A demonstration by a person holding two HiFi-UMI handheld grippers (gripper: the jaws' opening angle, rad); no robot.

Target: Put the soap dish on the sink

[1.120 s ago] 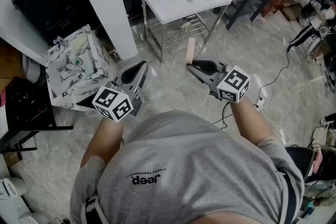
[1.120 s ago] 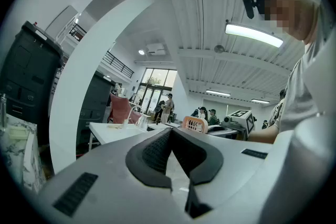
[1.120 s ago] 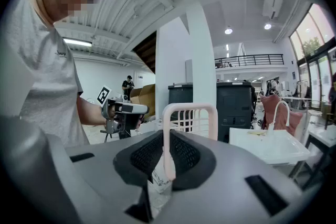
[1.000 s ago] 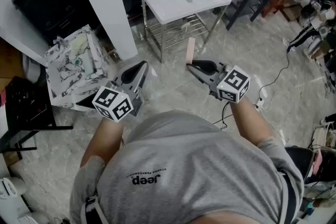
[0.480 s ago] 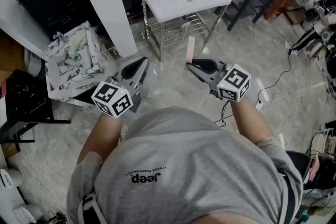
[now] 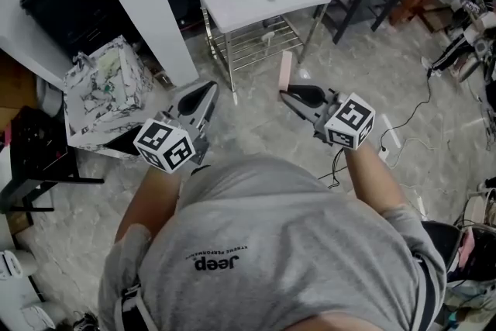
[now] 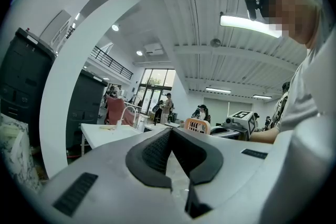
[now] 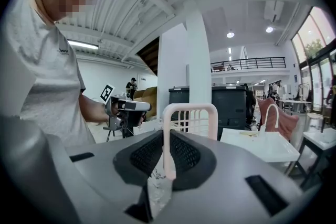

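Both grippers had moved closer to the one white sink [image 6: 232, 0], which was well ahead of them. The right gripper [image 6: 285, 94] pinched the single pink soap dish [image 6: 286, 66] by its edge, held upright. The left gripper [image 6: 211, 87] had its jaws pressed together with nothing between them.

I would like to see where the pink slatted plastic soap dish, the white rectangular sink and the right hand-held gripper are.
Pink slatted plastic soap dish [image 6: 286, 67], head view, middle of its upright edge.
White rectangular sink [image 6: 232, 0], head view, bare basin surface.
Right hand-held gripper [image 6: 284, 94], head view, between its fingertips.
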